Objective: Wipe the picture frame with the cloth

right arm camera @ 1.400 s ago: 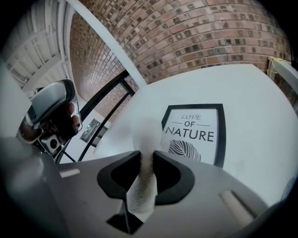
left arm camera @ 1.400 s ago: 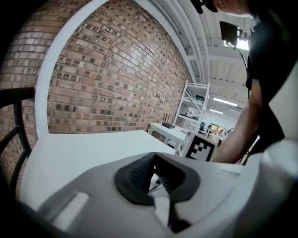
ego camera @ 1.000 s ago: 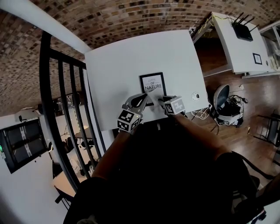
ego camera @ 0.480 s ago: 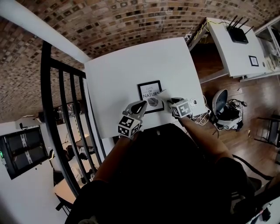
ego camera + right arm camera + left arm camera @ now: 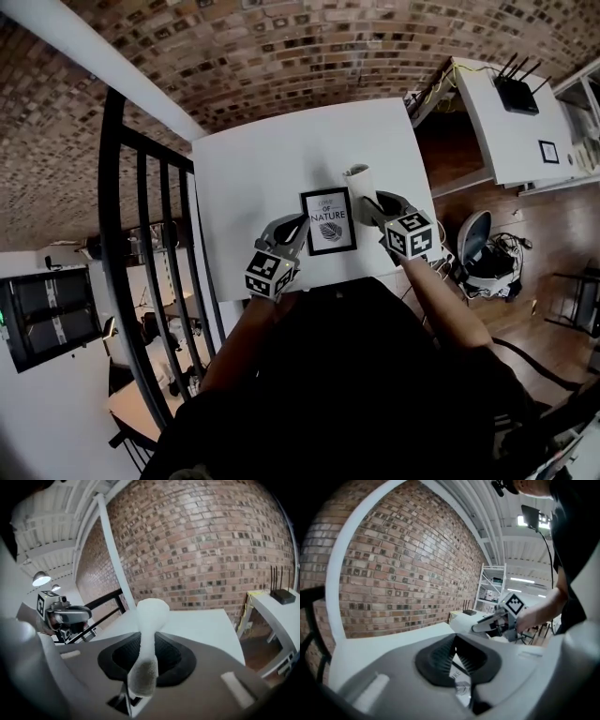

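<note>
Right gripper view: tongs (image 5: 149, 644) clamp cloth (image 5: 151, 611); head view adds picture frame (image 5: 328, 221)

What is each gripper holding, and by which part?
The right gripper pinches the cloth around its middle; the left gripper appears to clamp the picture frame by its left edge.

Against a wall (image 5: 281, 47) of red-brown brick with pale mortar, we see a white surface (image 5: 262, 159) carrying a picture frame (image 5: 328, 221) with a black border, a white sheet, dark lettering and a grey leaf. The cloth (image 5: 361, 183) is white. The left tool (image 5: 300, 225) and the right tool (image 5: 375, 203) are grey with black ribbed pads (image 5: 124, 656), and each bears a cube of black-and-white square markers. A black railing (image 5: 155, 145) stands at left, and the floor (image 5: 506, 197) is brown wood.
</note>
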`<state>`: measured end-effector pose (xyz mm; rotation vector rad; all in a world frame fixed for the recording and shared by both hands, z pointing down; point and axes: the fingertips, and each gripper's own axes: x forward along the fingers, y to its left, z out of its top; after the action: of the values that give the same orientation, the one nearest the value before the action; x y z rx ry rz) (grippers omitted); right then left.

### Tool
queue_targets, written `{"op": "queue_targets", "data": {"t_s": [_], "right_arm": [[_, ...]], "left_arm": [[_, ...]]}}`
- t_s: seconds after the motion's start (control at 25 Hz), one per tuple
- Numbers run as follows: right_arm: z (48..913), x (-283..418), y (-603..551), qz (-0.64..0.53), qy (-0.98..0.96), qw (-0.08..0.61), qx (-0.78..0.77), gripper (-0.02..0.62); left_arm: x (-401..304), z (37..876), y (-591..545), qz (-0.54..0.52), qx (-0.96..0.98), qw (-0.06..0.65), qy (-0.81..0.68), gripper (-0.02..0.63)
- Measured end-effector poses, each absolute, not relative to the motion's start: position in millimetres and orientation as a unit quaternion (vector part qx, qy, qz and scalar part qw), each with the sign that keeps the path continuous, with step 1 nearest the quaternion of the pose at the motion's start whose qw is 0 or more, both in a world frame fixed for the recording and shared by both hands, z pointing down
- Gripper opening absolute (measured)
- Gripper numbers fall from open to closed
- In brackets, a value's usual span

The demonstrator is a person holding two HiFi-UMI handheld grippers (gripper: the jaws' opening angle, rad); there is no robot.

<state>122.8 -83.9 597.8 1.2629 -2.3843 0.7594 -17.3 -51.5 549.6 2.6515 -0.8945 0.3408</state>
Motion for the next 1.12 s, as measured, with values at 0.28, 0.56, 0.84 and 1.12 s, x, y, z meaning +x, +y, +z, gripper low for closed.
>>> {"op": "queue_targets", "data": {"t_s": [0.28, 0.56, 0.84, 1.12], "right_arm": [[473.4, 90.0, -94.0, 0.084, -0.902, 0.048, 0.422, 0.087], [416.8, 66.4, -80.2, 0.007, -0.922, 0.002, 0.387, 0.087], [405.8, 69.2, -79.2, 0.003, -0.922, -0.005, 0.386, 0.086], [405.6, 69.9, -76.0, 0.015, -0.924, -0.005, 0.383, 0.086]], "left_arm": [[-23.3, 475.1, -79.7, 0.080, 0.938, 0.080, -0.328, 0.002], [-22.1, 431.9, -85.8, 0.032, 0.940, 0.066, -0.334, 0.002], [-20.5, 432.4, -86.4, 0.030, 0.938, 0.074, -0.336, 0.002], [-14.7, 435.8, -81.6, 0.031, 0.939, 0.073, -0.336, 0.002]]}}
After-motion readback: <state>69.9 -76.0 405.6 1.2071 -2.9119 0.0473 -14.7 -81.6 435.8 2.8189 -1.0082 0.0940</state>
